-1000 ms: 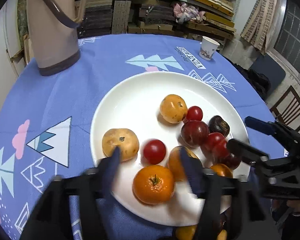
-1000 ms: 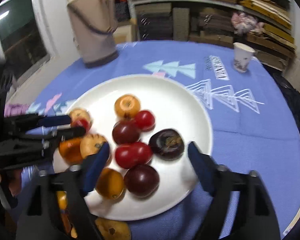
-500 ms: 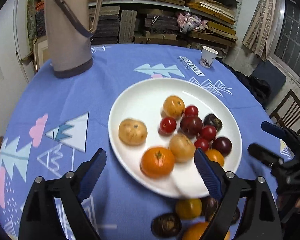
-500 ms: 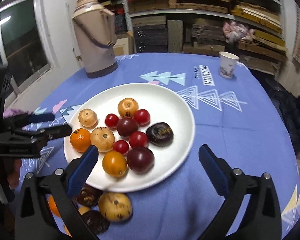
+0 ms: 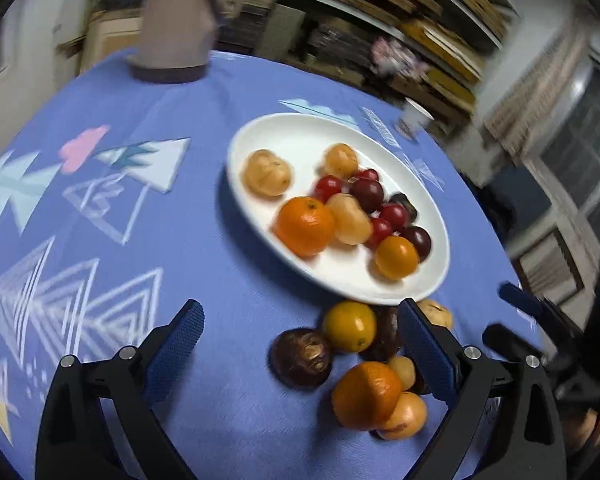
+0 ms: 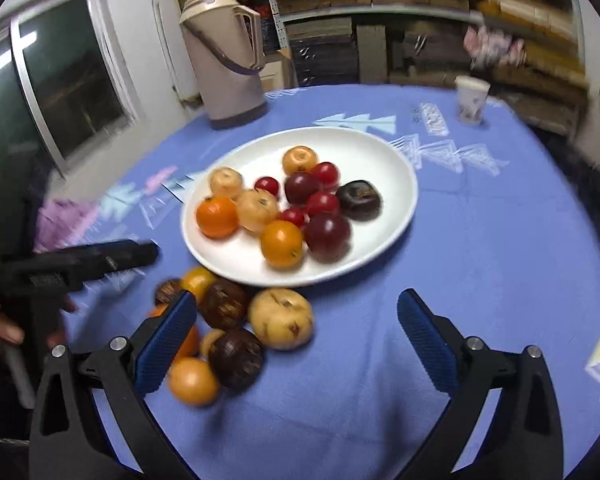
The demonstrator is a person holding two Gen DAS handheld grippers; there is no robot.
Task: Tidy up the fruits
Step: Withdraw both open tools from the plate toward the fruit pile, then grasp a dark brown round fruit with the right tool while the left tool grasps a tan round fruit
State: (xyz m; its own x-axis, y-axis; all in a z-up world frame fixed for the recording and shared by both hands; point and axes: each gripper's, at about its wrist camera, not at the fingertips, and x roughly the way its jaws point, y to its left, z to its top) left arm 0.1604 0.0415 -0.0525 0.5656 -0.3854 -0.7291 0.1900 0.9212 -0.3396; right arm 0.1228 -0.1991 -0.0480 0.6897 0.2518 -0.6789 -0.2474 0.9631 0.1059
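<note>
A white plate (image 5: 300, 136) (image 6: 360, 152) on the blue tablecloth holds several fruits: a mandarin (image 5: 305, 225) (image 6: 217, 216), tan round fruits, small red ones and dark plums. In front of the plate a loose pile lies on the cloth: a yellow-orange fruit (image 5: 350, 326), a dark brown one (image 5: 302, 358) (image 6: 236, 358), a tan one (image 6: 281, 318) and more oranges. My left gripper (image 5: 299, 308) hovers over this pile, its jaws opening wide with nothing gripped. My right gripper (image 6: 298, 297) stands open and empty, its left finger above the pile.
A beige thermos jug (image 6: 228, 52) stands at the table's far left, a paper cup (image 6: 471, 98) at the far right. Shelves of stacked boards fill the back. A window is on the left, and a hand holds the other gripper (image 6: 100, 258).
Both grippers have drawn back from the plate toward the near table edge and their jaws have spread wider. The loose fruit pile has come into view below the plate.
</note>
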